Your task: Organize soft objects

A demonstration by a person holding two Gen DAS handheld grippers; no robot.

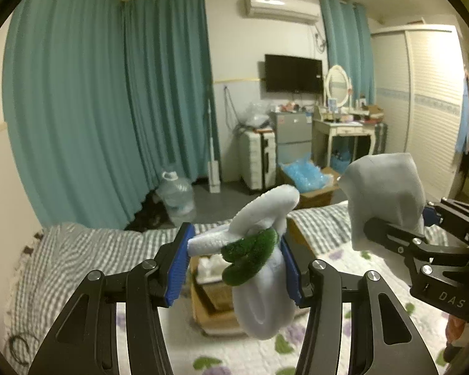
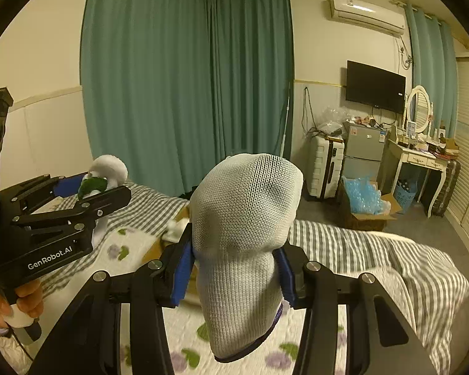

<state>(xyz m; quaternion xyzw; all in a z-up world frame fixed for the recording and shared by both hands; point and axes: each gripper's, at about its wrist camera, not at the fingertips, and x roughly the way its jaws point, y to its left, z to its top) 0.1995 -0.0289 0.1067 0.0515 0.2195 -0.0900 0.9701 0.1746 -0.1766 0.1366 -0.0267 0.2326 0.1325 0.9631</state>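
Observation:
My left gripper [image 1: 234, 265] is shut on a white plush toy with a green ring [image 1: 259, 268] and holds it up above the bed. The toy [image 2: 108, 168] and the left gripper [image 2: 93, 190] also show at the left of the right wrist view. My right gripper [image 2: 234, 268] is shut on a light grey knitted sock [image 2: 244, 237] that stands up between the blue pads. The sock [image 1: 387, 200] also shows at the right of the left wrist view, held by the right gripper [image 1: 400, 237]. An open cardboard box [image 1: 212, 293] sits on the bed below the toy.
The bed has a flowered quilt [image 2: 178, 328] and a grey striped blanket [image 2: 375, 250]. Beyond the bed stand a water jug [image 1: 176, 197], a suitcase [image 2: 325, 168], a small fridge [image 2: 364, 147], a box of blue plastic [image 2: 367, 206] and a dressing table [image 2: 419, 159]. Teal curtains [image 2: 187, 78] cover the far walls.

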